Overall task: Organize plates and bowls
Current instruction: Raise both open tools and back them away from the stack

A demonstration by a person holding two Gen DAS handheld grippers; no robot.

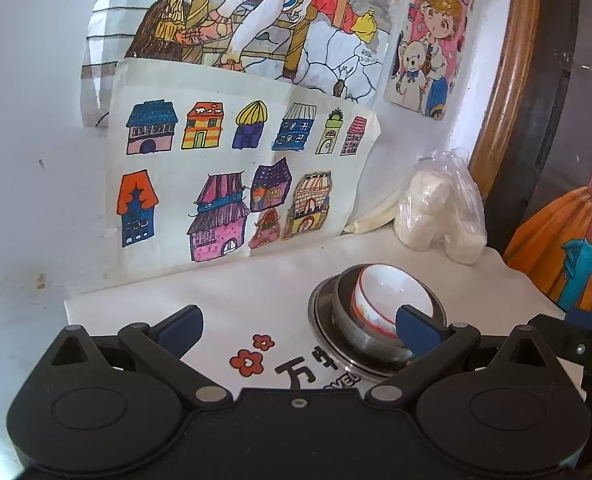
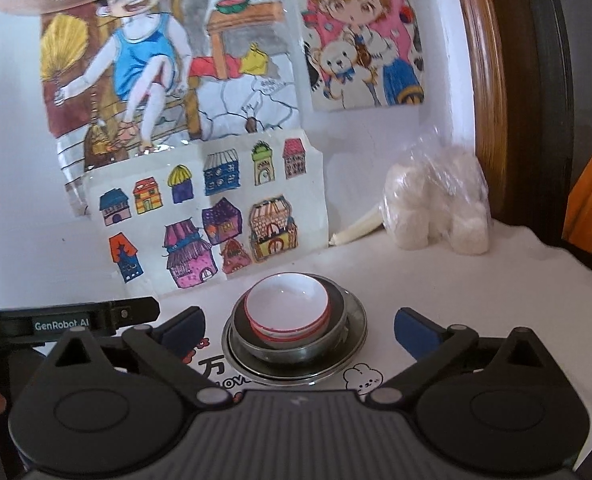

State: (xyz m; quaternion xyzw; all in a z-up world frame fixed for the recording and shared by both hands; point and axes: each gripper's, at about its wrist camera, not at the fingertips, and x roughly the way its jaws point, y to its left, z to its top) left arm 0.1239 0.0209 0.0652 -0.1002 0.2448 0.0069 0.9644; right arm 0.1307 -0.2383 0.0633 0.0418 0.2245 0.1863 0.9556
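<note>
Stacking looks finished: the white bowl (image 2: pixel 287 307) sits inside the steel bowl (image 2: pixel 292 340), which stands on the steel plate (image 2: pixel 352 344) on the table (image 2: pixel 496 280). Left gripper (image 1: pixel 300 330) and right gripper (image 2: pixel 300 330) are both wide open and empty. Next move, I judge, is only to pull away without touching the stack.
</note>
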